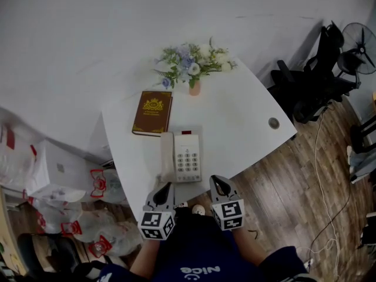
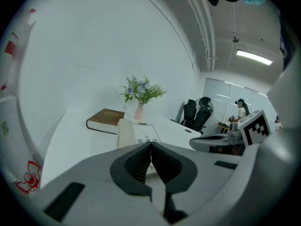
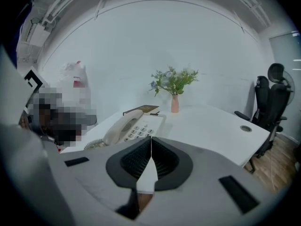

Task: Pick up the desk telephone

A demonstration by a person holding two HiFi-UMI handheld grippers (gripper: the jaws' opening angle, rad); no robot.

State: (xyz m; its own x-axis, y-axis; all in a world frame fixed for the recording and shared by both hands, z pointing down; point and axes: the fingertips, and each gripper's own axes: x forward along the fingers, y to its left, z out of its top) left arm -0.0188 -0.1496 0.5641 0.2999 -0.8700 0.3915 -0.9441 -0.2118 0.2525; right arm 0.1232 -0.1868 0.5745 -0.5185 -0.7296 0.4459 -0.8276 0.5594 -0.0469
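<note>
A white desk telephone (image 1: 182, 156) with its handset on the left side lies near the front edge of the white table (image 1: 247, 122). It shows in the left gripper view (image 2: 136, 133) and the right gripper view (image 3: 129, 127) too. My left gripper (image 1: 166, 188) hangs just short of the phone's near left corner, jaws shut and empty. My right gripper (image 1: 218, 184) is beside the phone's near right corner, also shut with nothing in it. Neither touches the phone.
A brown book (image 1: 153, 112) lies behind the phone, and a small vase of flowers (image 1: 194, 66) stands at the table's back. A cable hole (image 1: 274, 123) is at the right. Black office chairs (image 1: 317, 75) and a fan stand right; plastic bags (image 1: 64, 181) lie left.
</note>
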